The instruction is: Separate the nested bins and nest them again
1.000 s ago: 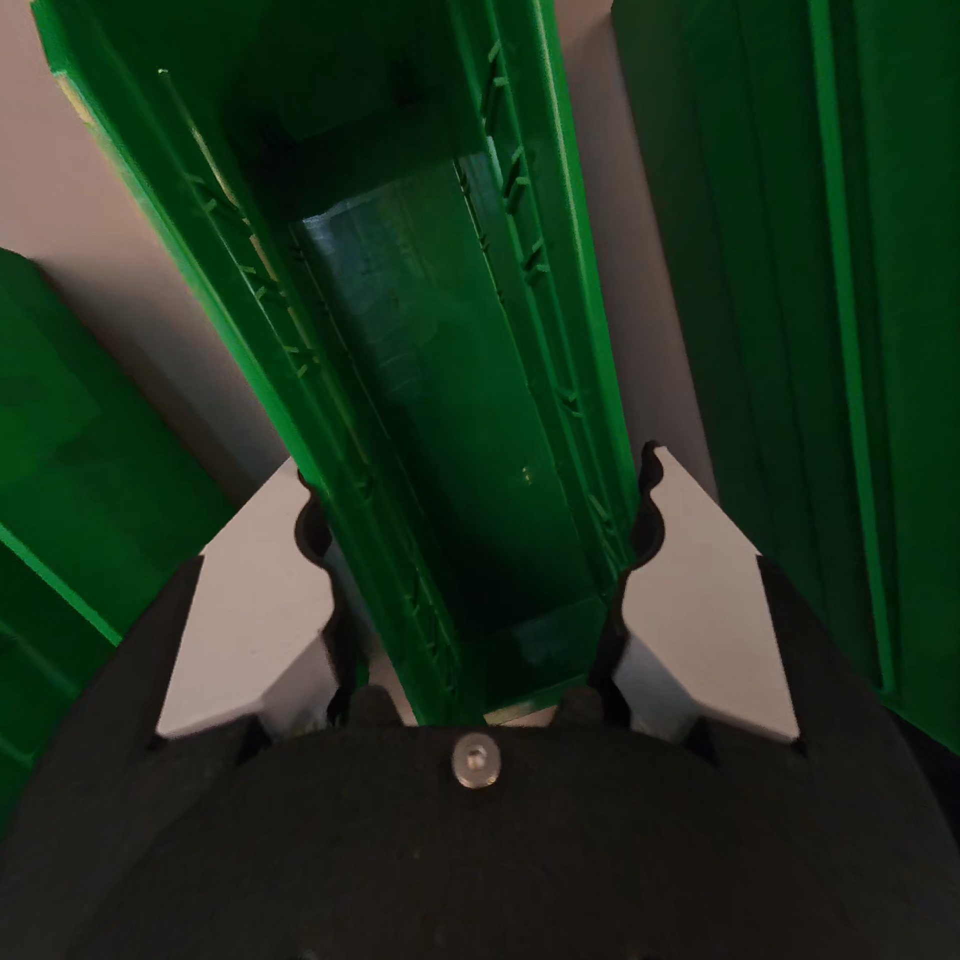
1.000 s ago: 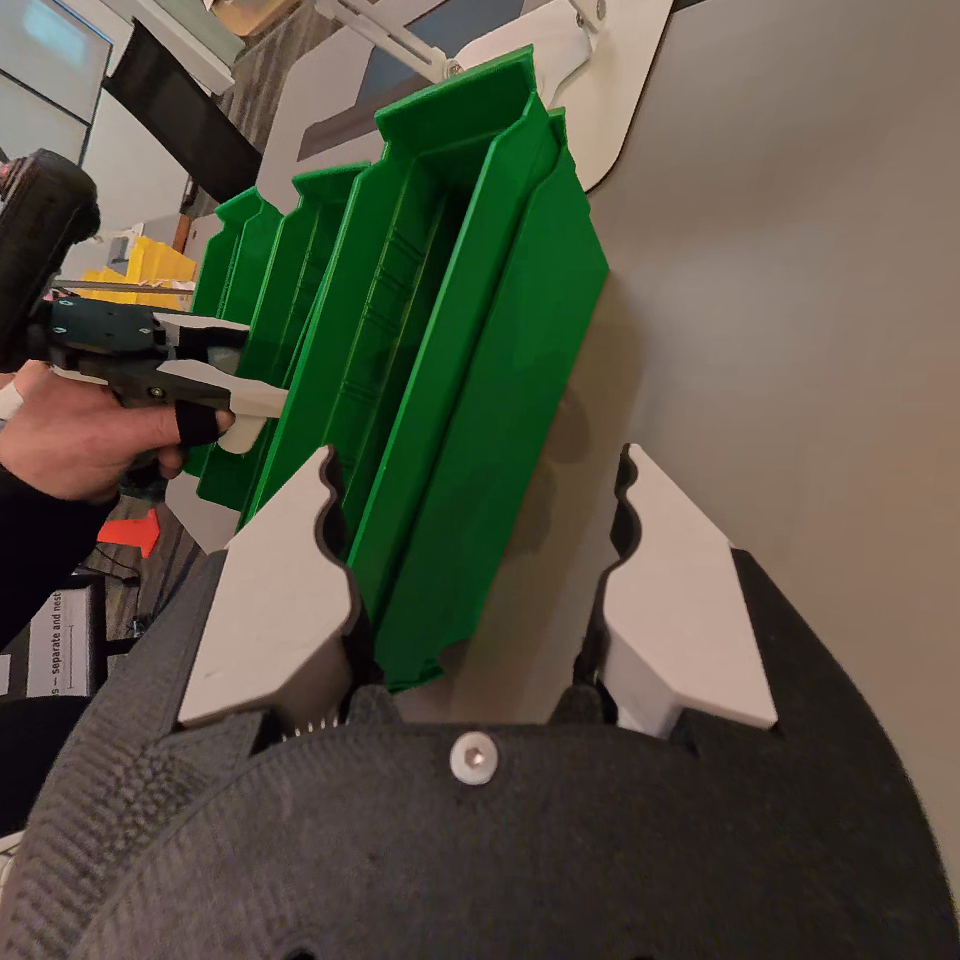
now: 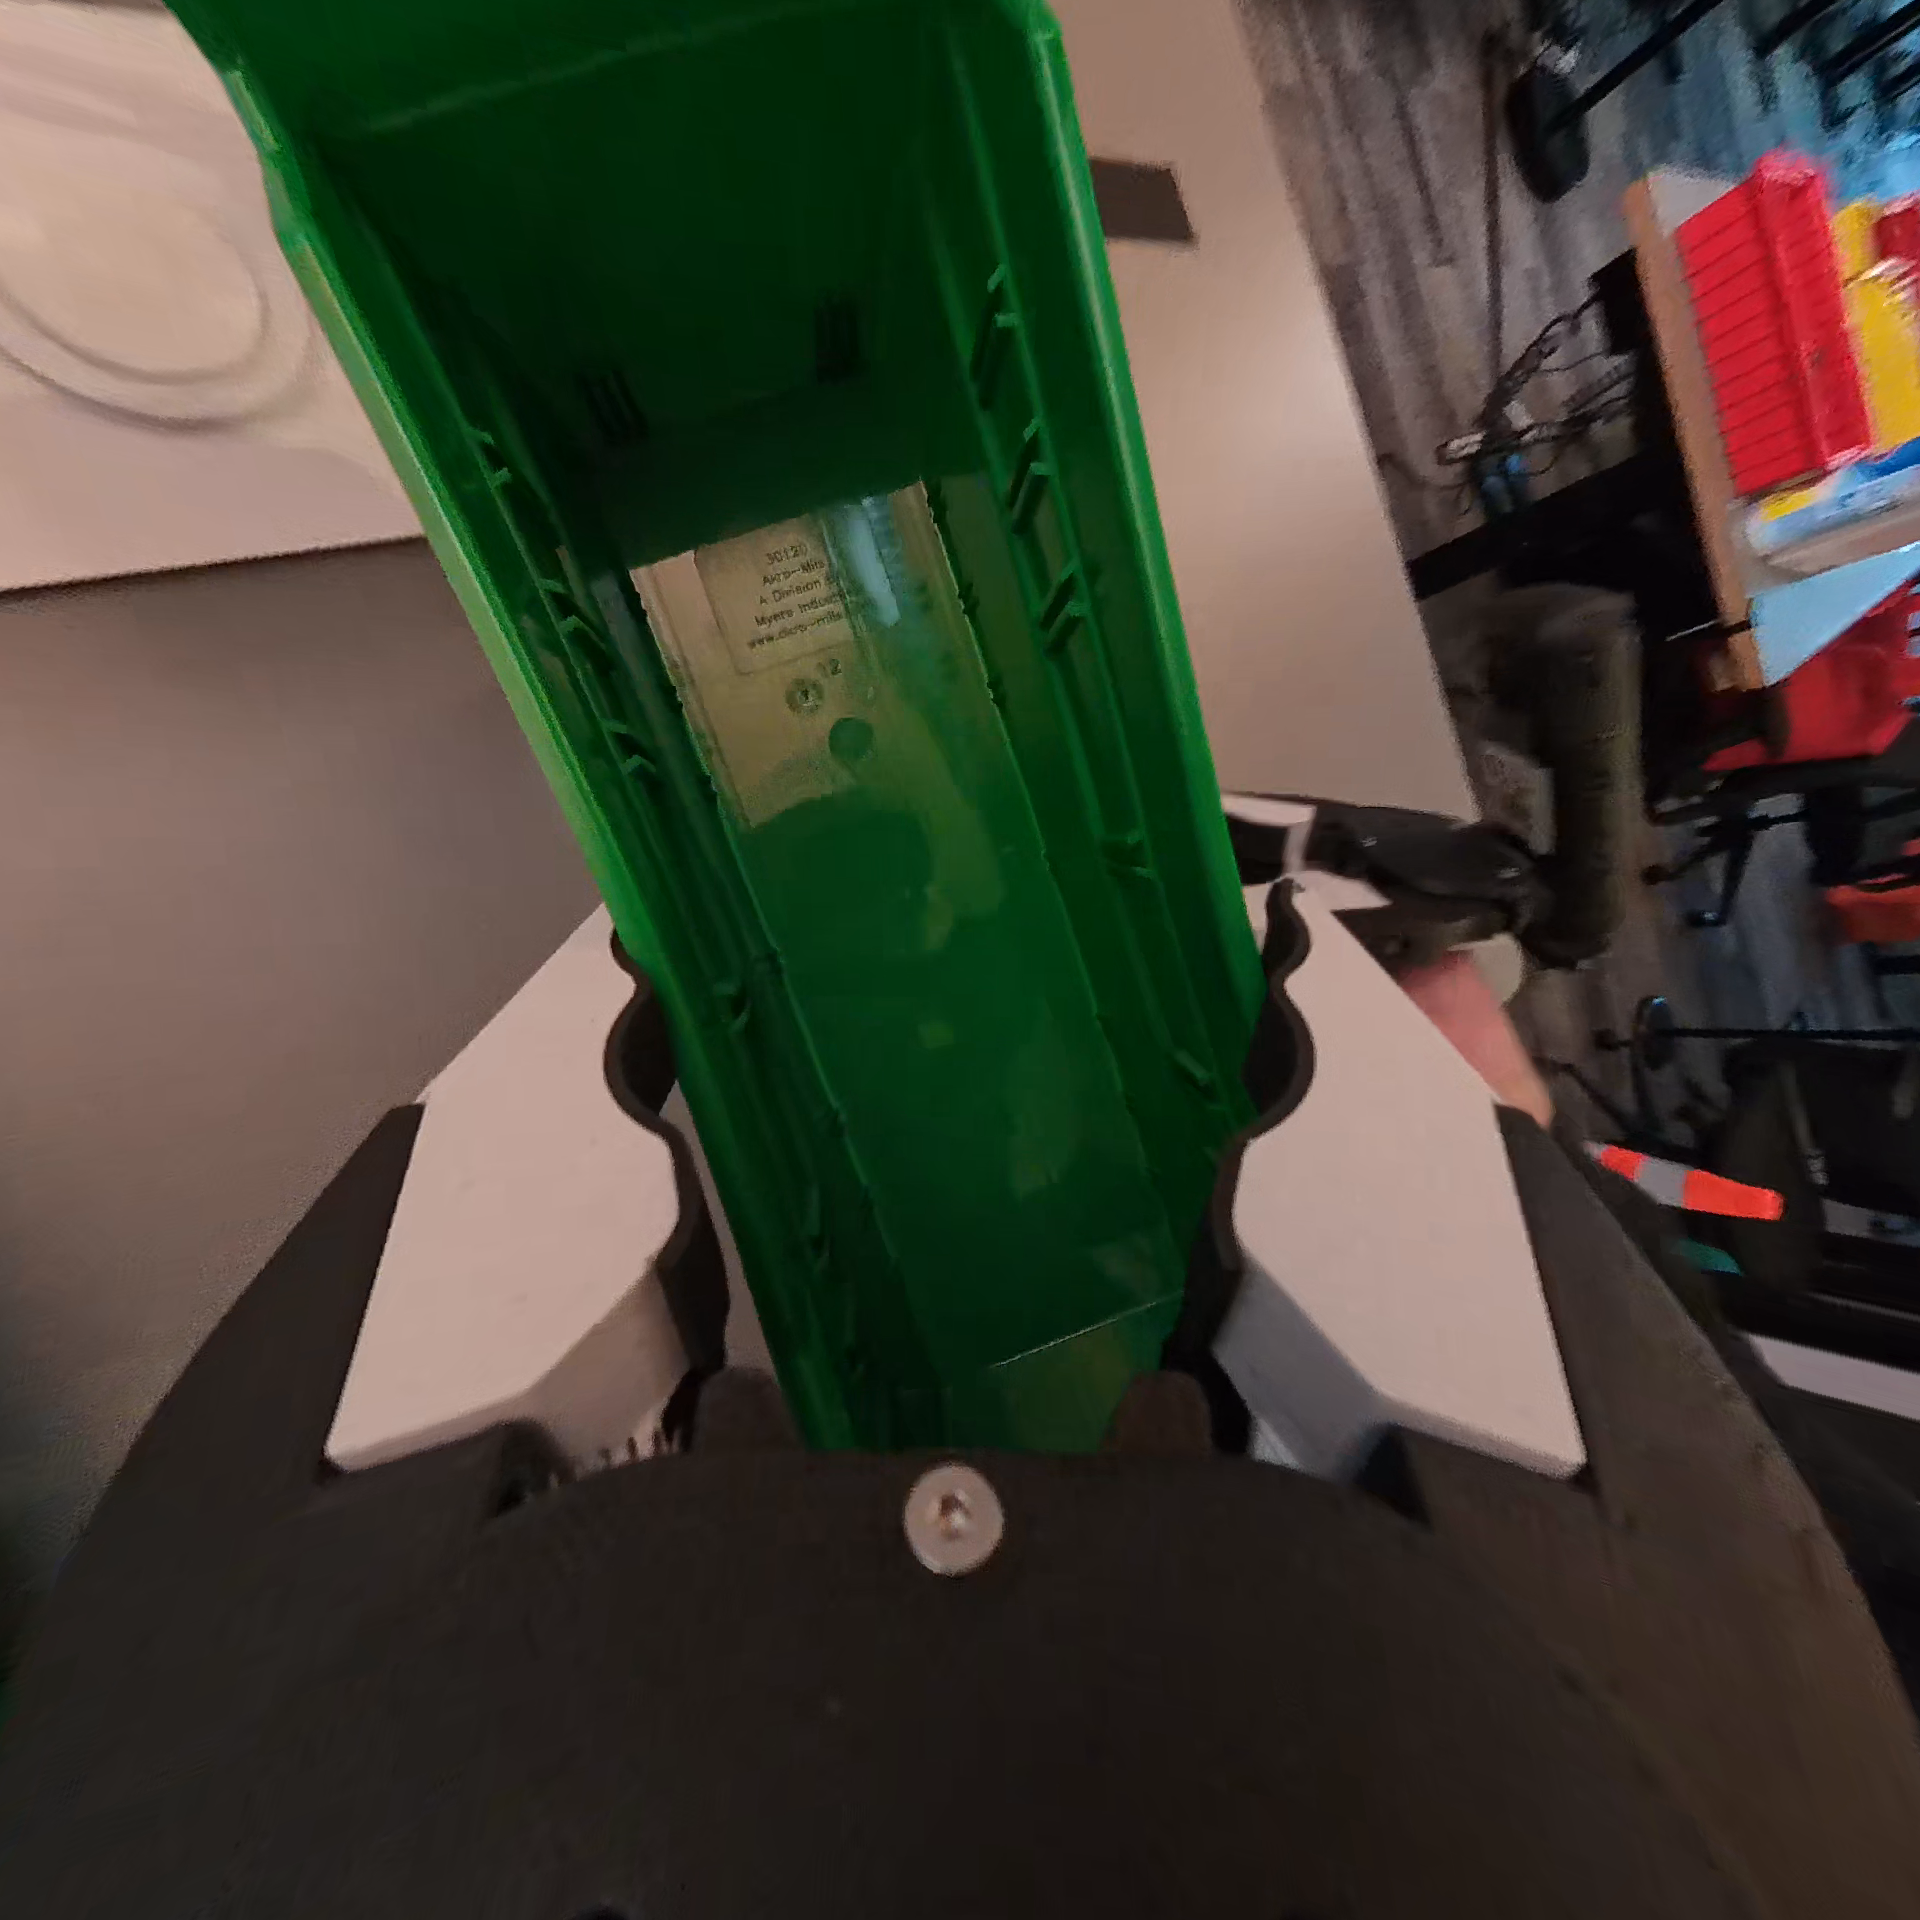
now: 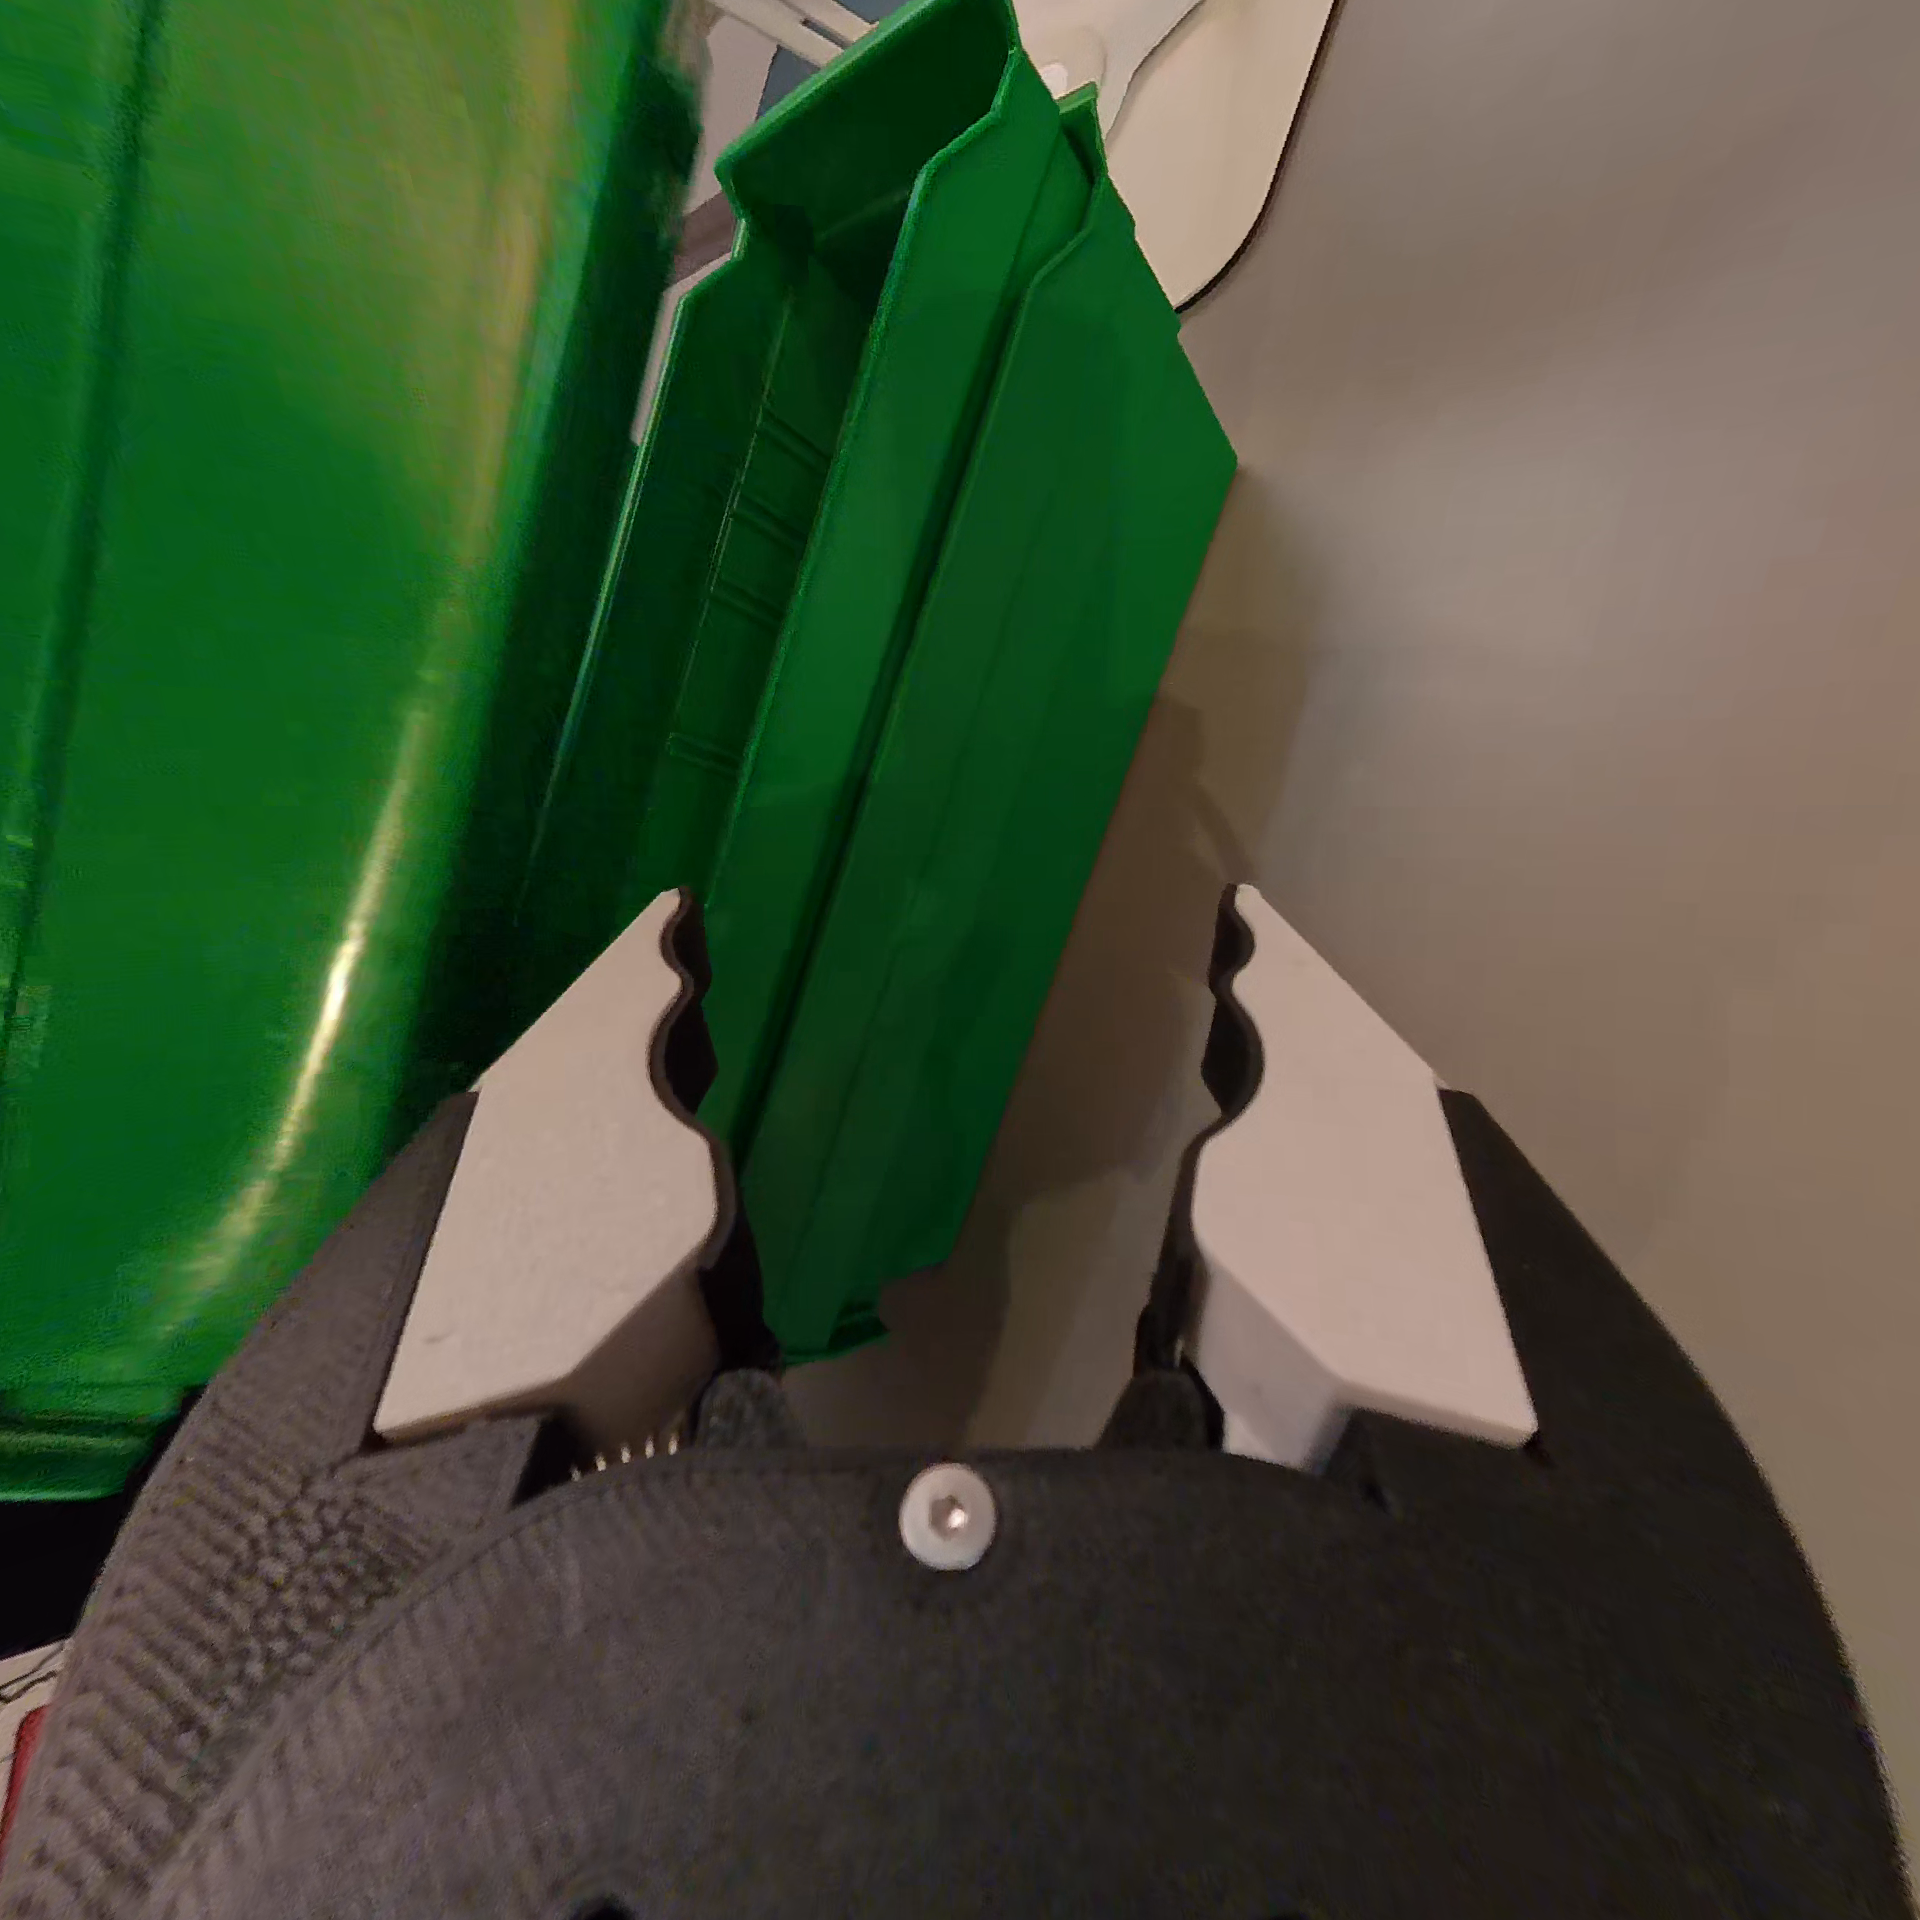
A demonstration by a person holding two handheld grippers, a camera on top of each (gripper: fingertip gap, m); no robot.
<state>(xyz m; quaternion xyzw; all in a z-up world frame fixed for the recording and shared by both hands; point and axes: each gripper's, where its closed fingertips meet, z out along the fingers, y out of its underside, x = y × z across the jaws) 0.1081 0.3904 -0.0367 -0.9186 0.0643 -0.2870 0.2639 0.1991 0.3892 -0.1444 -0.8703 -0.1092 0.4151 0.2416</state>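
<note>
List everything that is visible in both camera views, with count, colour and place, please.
held bin: one, green, lifted, between the left gripper's fingers
nested bins: at least two, green, on the table by the right gripper
large bin surface: one, green, blurred, left in the right wrist view
table: one, grey
shelf bins: several, red and yellow, blurred background
left gripper: white fingers, shut on the held bin
right gripper: white fingers, open, its left finger beside the nested bins' wall
</note>
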